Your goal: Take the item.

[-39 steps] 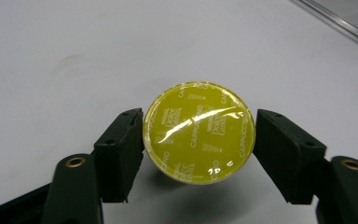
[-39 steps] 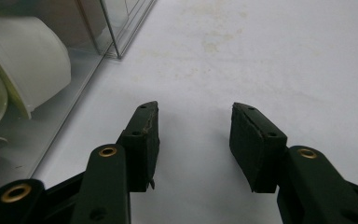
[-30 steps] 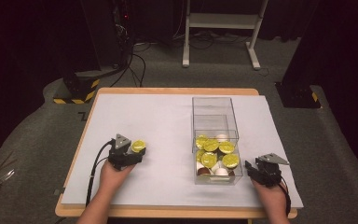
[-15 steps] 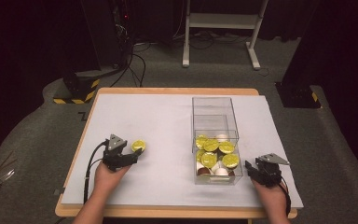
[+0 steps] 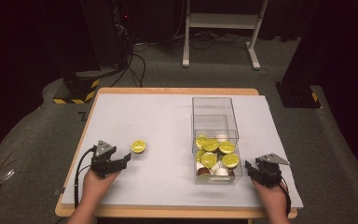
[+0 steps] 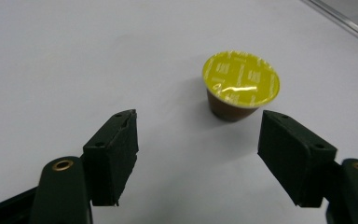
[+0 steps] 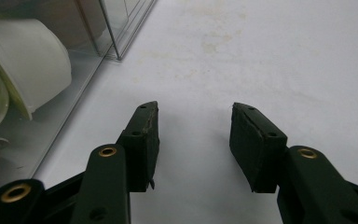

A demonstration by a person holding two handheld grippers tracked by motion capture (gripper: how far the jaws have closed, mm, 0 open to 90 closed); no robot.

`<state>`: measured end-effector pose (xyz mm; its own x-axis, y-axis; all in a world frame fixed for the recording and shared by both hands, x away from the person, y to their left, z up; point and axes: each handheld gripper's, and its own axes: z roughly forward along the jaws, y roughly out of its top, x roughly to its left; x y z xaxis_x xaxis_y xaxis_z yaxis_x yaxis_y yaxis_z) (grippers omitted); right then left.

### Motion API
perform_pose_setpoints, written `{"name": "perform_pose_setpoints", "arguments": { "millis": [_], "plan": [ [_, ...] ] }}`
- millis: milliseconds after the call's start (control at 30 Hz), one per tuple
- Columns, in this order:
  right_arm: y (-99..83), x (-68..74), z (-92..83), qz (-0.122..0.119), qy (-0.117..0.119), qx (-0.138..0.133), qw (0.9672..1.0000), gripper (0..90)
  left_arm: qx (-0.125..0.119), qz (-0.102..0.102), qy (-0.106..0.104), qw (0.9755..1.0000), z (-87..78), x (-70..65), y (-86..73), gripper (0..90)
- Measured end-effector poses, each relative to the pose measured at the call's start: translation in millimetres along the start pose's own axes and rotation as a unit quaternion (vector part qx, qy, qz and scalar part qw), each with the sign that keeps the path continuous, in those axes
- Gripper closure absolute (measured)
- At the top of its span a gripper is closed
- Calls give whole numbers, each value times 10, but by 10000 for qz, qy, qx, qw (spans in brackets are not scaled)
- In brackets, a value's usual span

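Near the front edge of the tabletop [image 5: 168, 116], the left gripper [image 5: 121, 161] has its jaws spread and bare, and the right gripper [image 5: 251, 169], toward the front right corner, stands likewise parted on nothing, just beside the clear box [image 5: 214, 140]. A little beyond the left gripper sits the capsule [image 5: 138, 146], upright on the white sheet with its yellow lid up, apart from both pads. The box holds more such capsules in its near end, its far end reaching toward the back edge.

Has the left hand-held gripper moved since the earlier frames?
Yes. The left hand-held gripper has backed off toward the table's near-left, leaving the yellow-lidded capsule standing free.
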<state>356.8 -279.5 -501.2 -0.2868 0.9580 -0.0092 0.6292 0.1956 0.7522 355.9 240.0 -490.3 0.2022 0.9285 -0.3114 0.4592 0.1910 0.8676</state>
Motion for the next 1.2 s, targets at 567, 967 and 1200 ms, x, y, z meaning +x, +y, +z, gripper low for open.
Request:
{"name": "perform_pose_setpoints", "arguments": {
  "millis": [567, 967, 1200],
  "plan": [
    [-2, -3, 1, 15, -9, -12, 10000, 522, 323, -42, 359, 9988, -255, 262, -261, 288],
    [-8, 10, -24, -46, 18, -105, 9999, 478, 403, 187, 490, 9978, -229, 229, -319, 272],
    [6, 33, -121, -47, 271, -61, 9996, 414, 337, 127, 482, 9982, -222, 225, -323, 269]
  ]
}}
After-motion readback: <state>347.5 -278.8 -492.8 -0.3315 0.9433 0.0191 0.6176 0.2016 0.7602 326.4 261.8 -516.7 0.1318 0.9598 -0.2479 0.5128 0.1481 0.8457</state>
